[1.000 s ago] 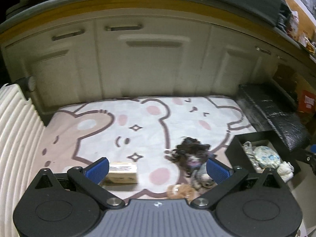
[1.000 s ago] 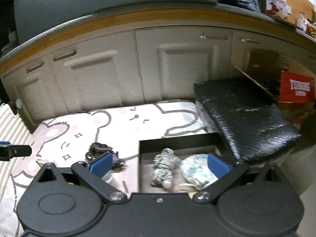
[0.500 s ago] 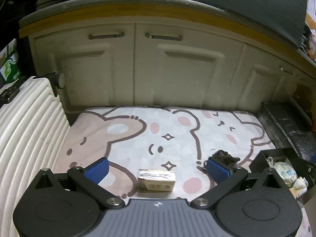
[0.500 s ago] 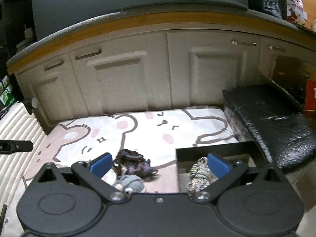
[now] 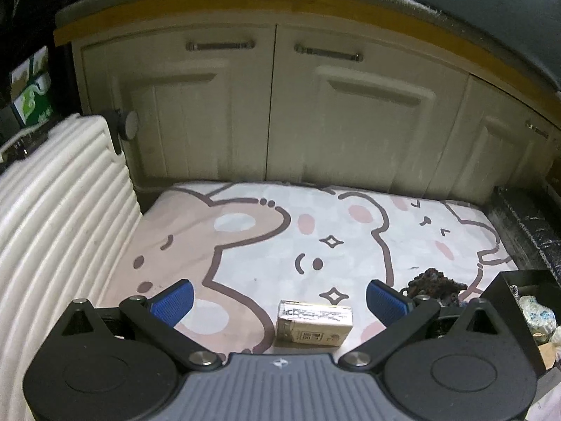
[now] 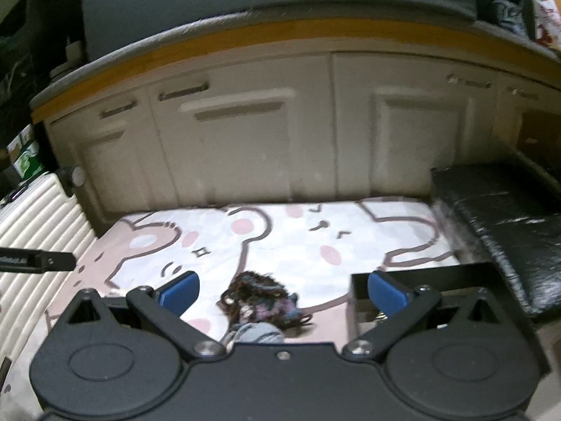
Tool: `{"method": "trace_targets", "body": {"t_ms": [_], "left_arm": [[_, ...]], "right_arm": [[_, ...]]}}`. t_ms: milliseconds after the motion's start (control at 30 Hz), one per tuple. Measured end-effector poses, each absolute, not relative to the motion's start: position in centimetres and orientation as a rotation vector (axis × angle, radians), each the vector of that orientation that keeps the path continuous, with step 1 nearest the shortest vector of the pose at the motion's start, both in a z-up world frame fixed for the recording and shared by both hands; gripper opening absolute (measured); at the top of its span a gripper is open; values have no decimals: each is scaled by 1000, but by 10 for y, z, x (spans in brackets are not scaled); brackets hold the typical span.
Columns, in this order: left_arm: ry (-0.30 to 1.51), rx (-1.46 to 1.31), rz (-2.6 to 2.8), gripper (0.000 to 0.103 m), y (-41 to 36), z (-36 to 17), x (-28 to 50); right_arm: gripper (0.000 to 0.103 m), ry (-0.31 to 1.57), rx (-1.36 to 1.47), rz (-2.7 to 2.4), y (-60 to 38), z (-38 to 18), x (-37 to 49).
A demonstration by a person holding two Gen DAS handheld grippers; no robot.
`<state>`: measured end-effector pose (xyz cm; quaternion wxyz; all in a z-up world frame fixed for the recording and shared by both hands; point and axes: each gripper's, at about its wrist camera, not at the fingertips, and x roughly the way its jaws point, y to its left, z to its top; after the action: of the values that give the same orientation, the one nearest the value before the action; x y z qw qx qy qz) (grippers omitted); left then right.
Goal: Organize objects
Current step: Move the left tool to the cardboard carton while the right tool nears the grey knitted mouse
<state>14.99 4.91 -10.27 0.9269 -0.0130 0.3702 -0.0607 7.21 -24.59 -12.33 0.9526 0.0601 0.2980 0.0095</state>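
Cardboard, light and stiff, the small box (image 5: 313,322) near the spread-open left gripper (image 5: 280,298) is best pinched across its short sides, while the right gripper (image 6: 283,289) is likewise held open.

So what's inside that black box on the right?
The black box holds a pale blue-speckled bundle and something whitish; the box wall and the frame edge hide the rest.

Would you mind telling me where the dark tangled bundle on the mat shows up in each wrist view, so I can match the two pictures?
Left wrist view: the dark tangled bundle lies low on the right, just beyond the right blue fingertip, beside the black box.
Right wrist view: the bundle lies low in the centre, between the two open fingers.
Shared landmark: the cartoon bear mat under it.
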Motion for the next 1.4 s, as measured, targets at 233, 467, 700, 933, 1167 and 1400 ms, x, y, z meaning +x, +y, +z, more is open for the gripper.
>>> {"method": "trace_targets", "body": {"t_ms": [233,467,700,933,1167,1400], "left_arm": [[728,-72,-135,103,54,-126,154],[703,-66,-169,103,47,-145,156],[665,-28,-158,103,37,-156,157],[659,-52,-157,102,36,-170,160],[642,-40,-155,96,30,-182,160],[664,-36,-162,95,28,-193,162]], "right_arm": [[103,648,88,19,-236,-154,82],[100,605,47,9,-231,-173,82],[93,578,15,49,-220,-191,81],[84,595,23,14,-216,-204,84],[79,623,2,57,-209,-219,84],[76,630,-39,69,-208,-229,87]]}}
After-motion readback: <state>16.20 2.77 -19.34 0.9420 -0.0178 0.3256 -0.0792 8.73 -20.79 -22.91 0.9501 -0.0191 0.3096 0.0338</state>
